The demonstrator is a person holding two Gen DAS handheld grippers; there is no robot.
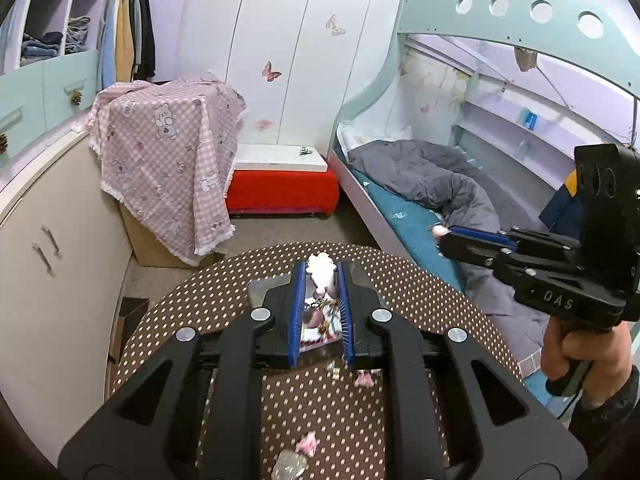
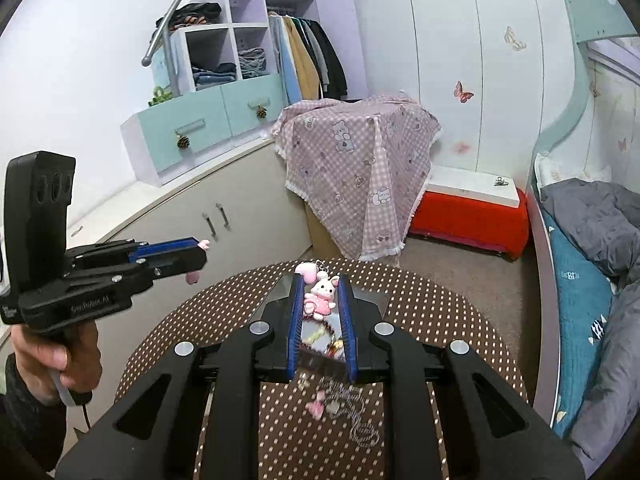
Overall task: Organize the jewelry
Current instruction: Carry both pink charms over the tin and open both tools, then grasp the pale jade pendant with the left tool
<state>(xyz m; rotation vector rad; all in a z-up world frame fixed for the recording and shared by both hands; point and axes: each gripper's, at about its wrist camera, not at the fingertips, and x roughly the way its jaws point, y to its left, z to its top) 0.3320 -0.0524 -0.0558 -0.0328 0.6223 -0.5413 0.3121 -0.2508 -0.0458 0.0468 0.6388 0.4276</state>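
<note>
In the left wrist view my left gripper (image 1: 321,270) is shut on a pale pink charm (image 1: 322,274) held above a clear jewelry tray (image 1: 264,290) on the round brown polka-dot table (image 1: 192,304). In the right wrist view my right gripper (image 2: 320,282) is shut on a pink rabbit keychain (image 2: 321,295) with a pink heart (image 2: 305,270), above the same tray (image 2: 374,298). Each gripper shows in the other's view, the right one (image 1: 440,236) and the left one (image 2: 200,258), both raised with something pink at the tips. Loose pink trinkets (image 1: 306,446) and a chain (image 2: 362,432) lie on the table.
A pink checked cloth (image 1: 168,152) covers a box beyond the table. A red bench (image 1: 282,192) with a white top stands by the wardrobe. A bunk bed with a grey duvet (image 1: 432,180) is on the right, beige cabinets (image 1: 48,260) on the left.
</note>
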